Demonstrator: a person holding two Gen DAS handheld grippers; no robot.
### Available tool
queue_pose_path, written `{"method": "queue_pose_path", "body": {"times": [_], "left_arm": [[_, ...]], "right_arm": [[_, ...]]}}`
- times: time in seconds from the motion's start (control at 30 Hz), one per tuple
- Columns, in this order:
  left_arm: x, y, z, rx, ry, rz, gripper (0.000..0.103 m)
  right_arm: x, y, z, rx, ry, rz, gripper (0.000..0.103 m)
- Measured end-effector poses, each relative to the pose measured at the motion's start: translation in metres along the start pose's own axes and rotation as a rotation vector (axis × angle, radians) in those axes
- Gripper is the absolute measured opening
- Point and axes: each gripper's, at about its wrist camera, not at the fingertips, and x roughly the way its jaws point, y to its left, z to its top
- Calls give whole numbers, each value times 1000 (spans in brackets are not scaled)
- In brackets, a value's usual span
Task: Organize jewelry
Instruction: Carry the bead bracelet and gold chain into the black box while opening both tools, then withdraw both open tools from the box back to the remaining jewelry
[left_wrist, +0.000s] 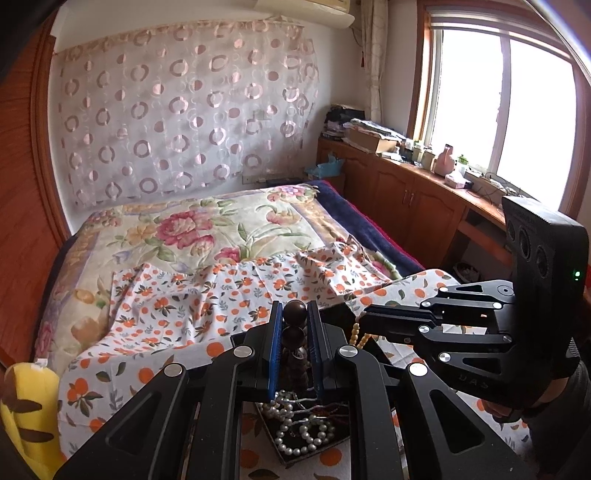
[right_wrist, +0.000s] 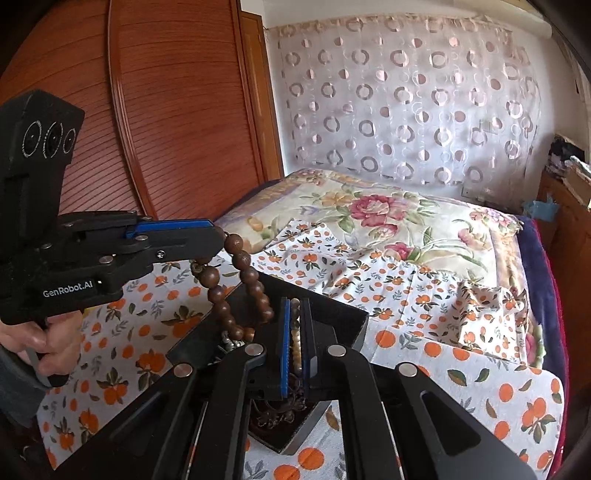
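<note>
My left gripper (left_wrist: 294, 309) is shut on a strand of large dark brown wooden beads (left_wrist: 293, 336). In the right wrist view the left gripper (right_wrist: 218, 236) holds that brown strand (right_wrist: 245, 263) up, and its loop hangs down into an open black jewelry box (right_wrist: 332, 314). My right gripper (right_wrist: 294, 306) is shut on a thin strand of small cream beads (right_wrist: 295, 339) over the same box. From the left wrist view, the right gripper (left_wrist: 364, 318) comes in from the right with the cream beads (left_wrist: 355, 330) dangling. White pearl strands (left_wrist: 303, 435) lie in the box (left_wrist: 284, 456).
The box sits on an orange-print cloth (left_wrist: 166, 306) spread over a floral quilt (left_wrist: 184, 229) on a bed. A yellow plush toy (left_wrist: 26, 417) lies at the near left. Wooden cabinets (left_wrist: 406, 199) line the window side, a wooden wardrobe (right_wrist: 177, 110) the other. A hand (right_wrist: 37, 343) grips the left handle.
</note>
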Motion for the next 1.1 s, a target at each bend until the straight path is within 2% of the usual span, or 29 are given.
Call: {"method": "queue_pose_path", "body": {"times": [0.43,0.73,0.87,0.97,1.07,1.1], "left_arm": [[11,7,-5,1,23,11,12],[-1,5,-16,-1,26,10,13],[-12,0,-34,-6,40,-5,19],[-20,-7,-49,4,56,-12,23],[-25,-11,-72,14,91,-14,25],[-26,-11,-79,15,104,-11,25]], "right_arm": [[-3,-6,2,4,-6,-20,7],[-19,4,6,-19,-10,-49,7],[-31,12,-3,-35,2,-62,6],[-39,20,-23,-34,29,-58,7],[-41,27,-45,-28,61,-49,17],[-43,30,-55,-29,76,-48,17]]}}
